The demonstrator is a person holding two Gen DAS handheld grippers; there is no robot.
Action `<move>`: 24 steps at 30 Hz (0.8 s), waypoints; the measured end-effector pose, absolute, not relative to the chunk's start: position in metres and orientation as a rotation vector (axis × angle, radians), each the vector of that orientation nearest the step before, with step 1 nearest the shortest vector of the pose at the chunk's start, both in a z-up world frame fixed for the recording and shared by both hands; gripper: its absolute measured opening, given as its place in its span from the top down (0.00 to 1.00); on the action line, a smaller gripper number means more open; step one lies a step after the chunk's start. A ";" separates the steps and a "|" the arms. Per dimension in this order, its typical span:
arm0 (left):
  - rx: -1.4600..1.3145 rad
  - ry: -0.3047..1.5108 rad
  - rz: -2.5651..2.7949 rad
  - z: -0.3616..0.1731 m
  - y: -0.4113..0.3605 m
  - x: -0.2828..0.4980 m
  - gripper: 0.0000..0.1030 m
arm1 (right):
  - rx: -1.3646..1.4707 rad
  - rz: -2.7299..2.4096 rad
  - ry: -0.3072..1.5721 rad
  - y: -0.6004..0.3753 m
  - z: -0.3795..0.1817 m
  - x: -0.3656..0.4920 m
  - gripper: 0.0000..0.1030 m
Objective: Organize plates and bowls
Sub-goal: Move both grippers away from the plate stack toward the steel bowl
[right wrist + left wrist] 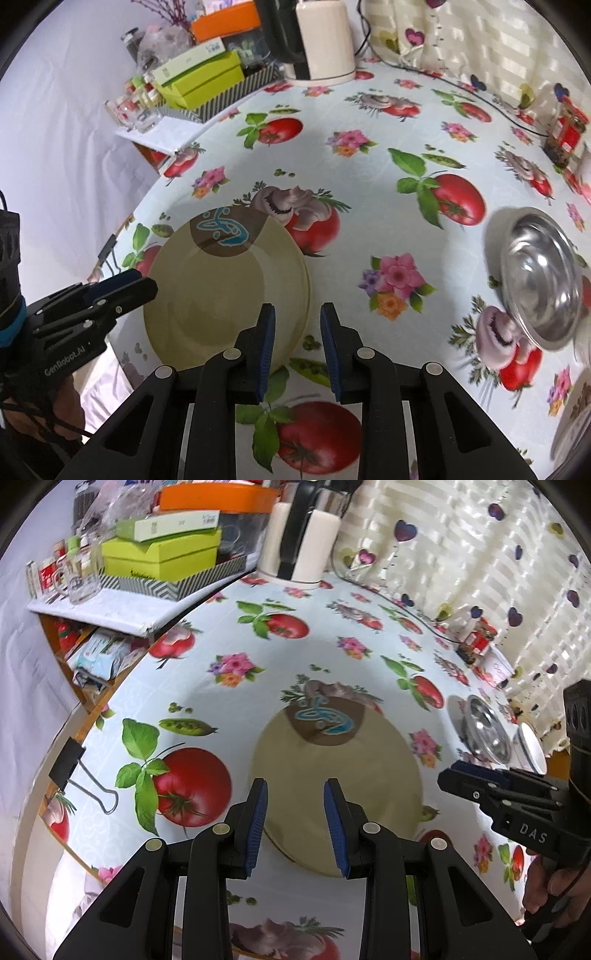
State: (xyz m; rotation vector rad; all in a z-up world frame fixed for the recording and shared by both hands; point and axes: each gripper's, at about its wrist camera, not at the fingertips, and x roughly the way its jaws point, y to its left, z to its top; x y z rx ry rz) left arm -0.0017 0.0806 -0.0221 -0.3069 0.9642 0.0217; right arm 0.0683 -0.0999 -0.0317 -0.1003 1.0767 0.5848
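Crockery on my desk [325,635], itemised. The desk wears a pale oilcloth printed with tomatoes, flowers and mushrooms.

Item one: round cream ceramic plate with a brown patch and a blue squiggle at its far edge [332,775] [221,288]. It lies flat on the cloth, towards the desk's left edge. My left tool [295,823] hangs just over its near rim, blue pads apart, nothing between them; the plate shows through the gap but no pad presses on it.

Item two: shiny round steel bowl [487,731] [539,277], tilted, resting on the cloth well to the right of the plate. Just beyond it, in the left view, stands a white dish [532,749], only partly seen.

Item three: my right tool [297,343] [461,775], released, jaws standing a little apart and empty. It sits just beside the plate's right rim, one pad over the rim, the other over bare cloth. A hand [554,886] grips its handle.

Sundries, far end of the desk: white electric kettle with a black handle [325,40]; lime-green cardboard box [162,557] stacked on a zigzag-patterned tray; orange box above it; clear glass mug [79,579]. A black binder clip [68,764] bites the cloth at the left edge. A cream curtain with heart shapes [461,546] hangs behind.
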 end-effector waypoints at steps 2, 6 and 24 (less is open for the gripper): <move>-0.300 0.955 0.008 -0.018 0.076 -0.004 0.68 | -0.090 0.572 1.059 -0.111 -0.027 0.060 0.74; -0.280 0.942 -0.038 -0.011 0.061 -0.008 0.68 | -0.044 0.538 1.032 -0.140 -0.020 0.044 0.74; -0.173 0.896 -0.171 0.009 0.003 -0.021 0.68 | 0.015 0.390 0.941 -0.226 -0.001 -0.015 0.64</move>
